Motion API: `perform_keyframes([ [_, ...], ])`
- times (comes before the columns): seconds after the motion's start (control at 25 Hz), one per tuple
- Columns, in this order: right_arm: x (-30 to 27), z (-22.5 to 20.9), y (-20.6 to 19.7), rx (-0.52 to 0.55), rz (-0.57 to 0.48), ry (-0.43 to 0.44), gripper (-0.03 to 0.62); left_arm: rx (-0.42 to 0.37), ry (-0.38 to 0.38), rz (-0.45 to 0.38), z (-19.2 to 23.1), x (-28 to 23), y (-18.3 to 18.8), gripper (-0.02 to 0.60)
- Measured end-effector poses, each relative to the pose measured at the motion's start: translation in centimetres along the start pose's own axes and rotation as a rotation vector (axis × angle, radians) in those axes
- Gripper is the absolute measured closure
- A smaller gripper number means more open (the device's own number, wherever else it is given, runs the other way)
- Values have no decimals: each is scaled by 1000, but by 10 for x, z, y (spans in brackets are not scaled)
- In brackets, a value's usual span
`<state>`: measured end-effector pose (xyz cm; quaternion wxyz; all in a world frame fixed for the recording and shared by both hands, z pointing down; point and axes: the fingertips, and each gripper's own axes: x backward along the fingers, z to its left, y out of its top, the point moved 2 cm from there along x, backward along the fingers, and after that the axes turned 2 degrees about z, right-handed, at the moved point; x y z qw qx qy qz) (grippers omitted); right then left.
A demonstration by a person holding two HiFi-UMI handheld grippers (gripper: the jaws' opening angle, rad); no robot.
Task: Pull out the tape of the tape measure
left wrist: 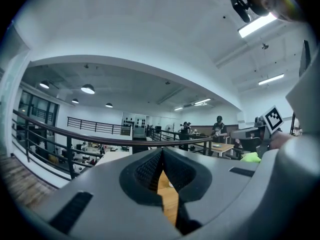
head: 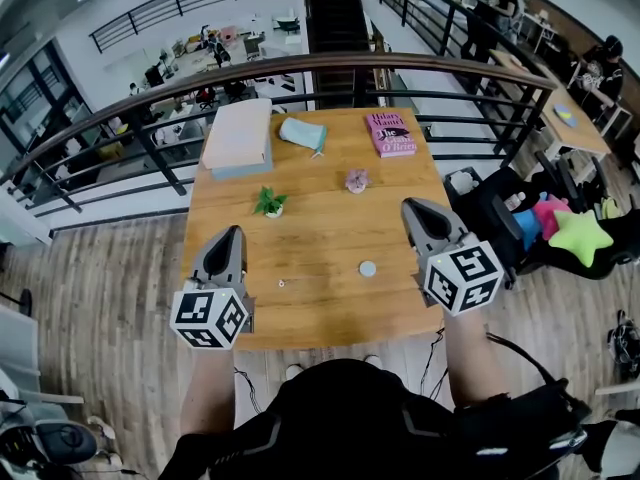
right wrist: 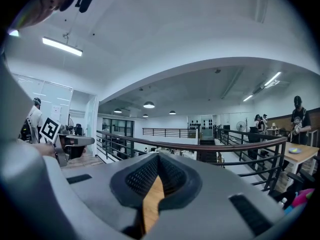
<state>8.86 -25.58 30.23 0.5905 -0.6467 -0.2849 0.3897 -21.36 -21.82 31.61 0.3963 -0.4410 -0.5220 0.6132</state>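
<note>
Wooden desk (head: 320,233) with a small pale round disc (head: 367,268), probably the tape measure, lying flat near the front edge, nearer your right tongs (head: 413,208) than your left tongs (head: 232,232); both tongs are closed on nothing. Round as it is, the disc shows no long axis, and its tab is too small to see, so its heading cannot be told. Pinch the case alone and it will likely slide or lift instead of paying out tape.
</note>
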Motion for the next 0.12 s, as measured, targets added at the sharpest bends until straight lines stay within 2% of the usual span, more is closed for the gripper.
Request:
perform_keyframes([
  [0.12,0,-1,-1,-5,5,-12,586,9,-9,0,-1,0,-1,552],
])
